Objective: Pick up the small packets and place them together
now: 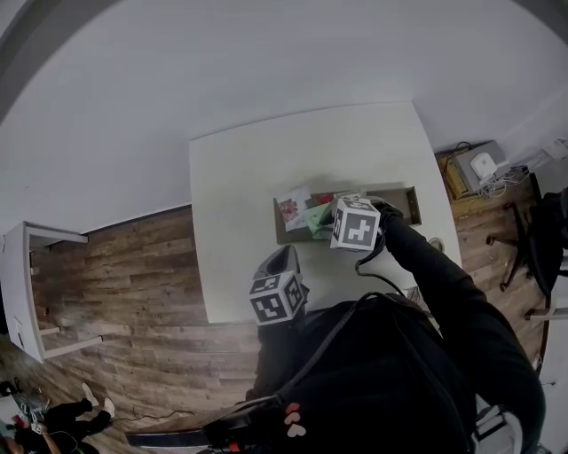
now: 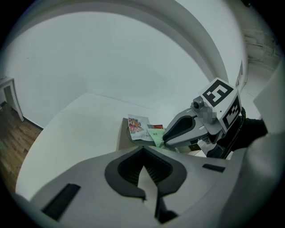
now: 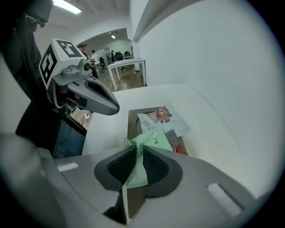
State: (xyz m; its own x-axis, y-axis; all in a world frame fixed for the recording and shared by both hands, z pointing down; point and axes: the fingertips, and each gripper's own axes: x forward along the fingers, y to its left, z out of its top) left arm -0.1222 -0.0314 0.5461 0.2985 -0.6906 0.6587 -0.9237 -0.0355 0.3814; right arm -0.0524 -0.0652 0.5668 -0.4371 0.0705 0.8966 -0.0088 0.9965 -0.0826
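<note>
Green packet (image 3: 149, 140), likely light and limp, edge-pinched in right gripper (image 3: 139, 150) above brown tray (image 3: 132, 119); left gripper (image 2: 143, 149) closed, empty

Green packet (image 3: 149, 141) pinched upright over white floral packet (image 3: 162, 118) and red packet (image 3: 180, 150)

soft even light, shadows faint. ceiling strip (image 3: 67, 6) glares above the left gripper (image 3: 113, 106). heavy fisheye, dark corners; right gripper (image 3: 139, 151) body up close is soft.
</note>
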